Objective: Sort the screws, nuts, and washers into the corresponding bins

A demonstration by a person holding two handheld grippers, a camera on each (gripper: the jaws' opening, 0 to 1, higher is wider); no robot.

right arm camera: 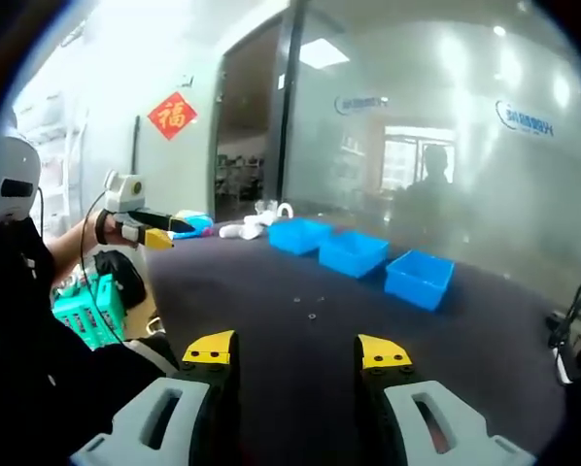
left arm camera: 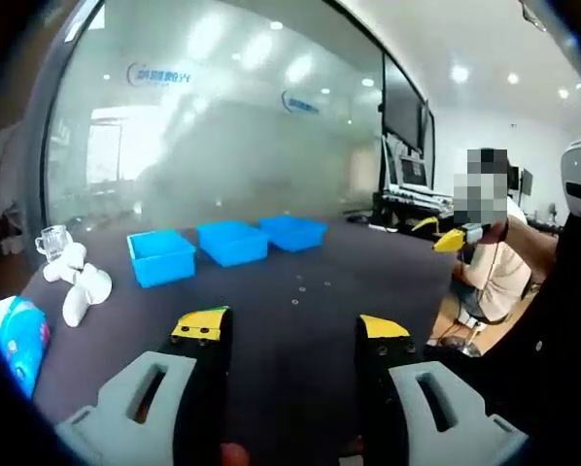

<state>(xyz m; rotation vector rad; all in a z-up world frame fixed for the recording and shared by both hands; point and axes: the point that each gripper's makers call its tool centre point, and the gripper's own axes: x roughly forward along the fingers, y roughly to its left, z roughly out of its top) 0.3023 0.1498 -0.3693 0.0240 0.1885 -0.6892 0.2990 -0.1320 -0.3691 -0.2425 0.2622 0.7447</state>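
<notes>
Your left gripper (left arm camera: 292,330) and your right gripper (right arm camera: 295,348) both have the jaws released and hold nothing. The small metal parts (left arm camera: 308,287) lie scattered ahead of the jaws, before the three blue bins (left arm camera: 230,242). Go down slowly over one piece and close on it squarely; they are tiny. The table (right arm camera: 271,291) is dark, and frosted glass walls (left arm camera: 222,116) stand behind.
</notes>
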